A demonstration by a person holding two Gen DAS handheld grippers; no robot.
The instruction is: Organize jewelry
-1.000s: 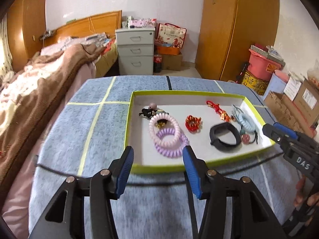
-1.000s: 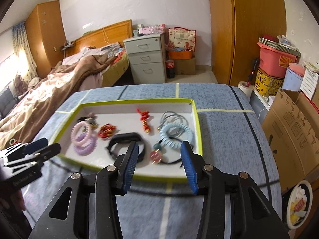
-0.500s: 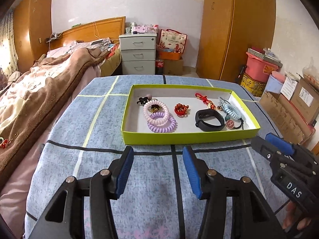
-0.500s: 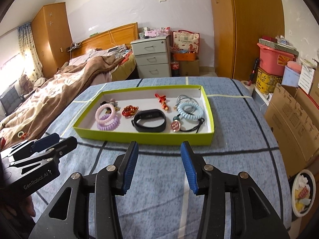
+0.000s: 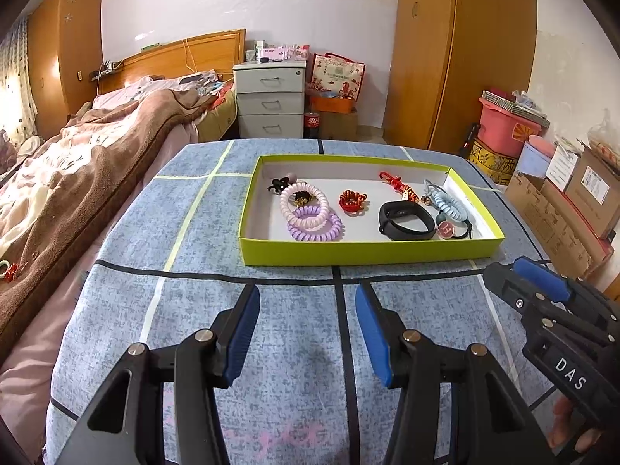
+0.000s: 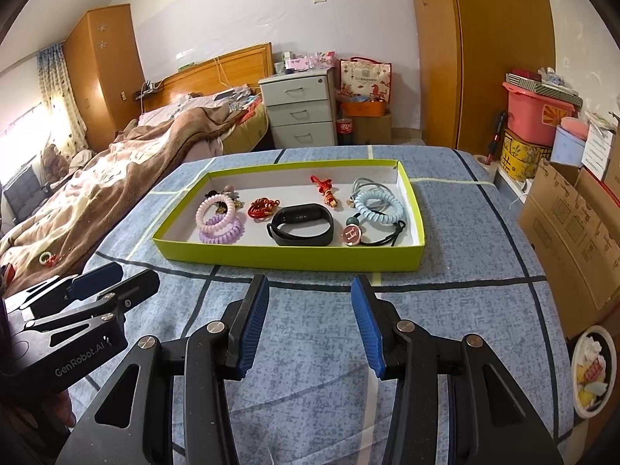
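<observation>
A shallow lime-green tray [image 5: 368,252] [image 6: 294,259] lies on the blue checked table cover. In it are a pink coil band [image 5: 304,197] [image 6: 215,207], a purple coil band [image 5: 314,228] [image 6: 221,231], a red knotted band [image 5: 352,200] [image 6: 263,206], a black wristband [image 5: 407,220] [image 6: 301,224], a pale blue coil band [image 5: 448,204] [image 6: 378,204], a red tassel charm [image 5: 395,184] [image 6: 324,189] and a round pink charm [image 5: 445,229] [image 6: 352,235]. My left gripper [image 5: 306,321] [image 6: 112,279] and right gripper [image 6: 310,314] [image 5: 515,275] both stand open and empty, short of the tray's near wall.
A bed with a brown blanket [image 5: 77,170] runs along the left. A grey drawer unit [image 5: 271,100] stands behind the table, a wooden wardrobe [image 5: 457,58] at the back right. Cardboard boxes [image 6: 573,224] and a pink bin [image 6: 538,112] crowd the right side.
Both grippers have pulled back from over the tray's near edge toward the front of the table. Their jaws have stayed open, and the tray's contents have not moved.
</observation>
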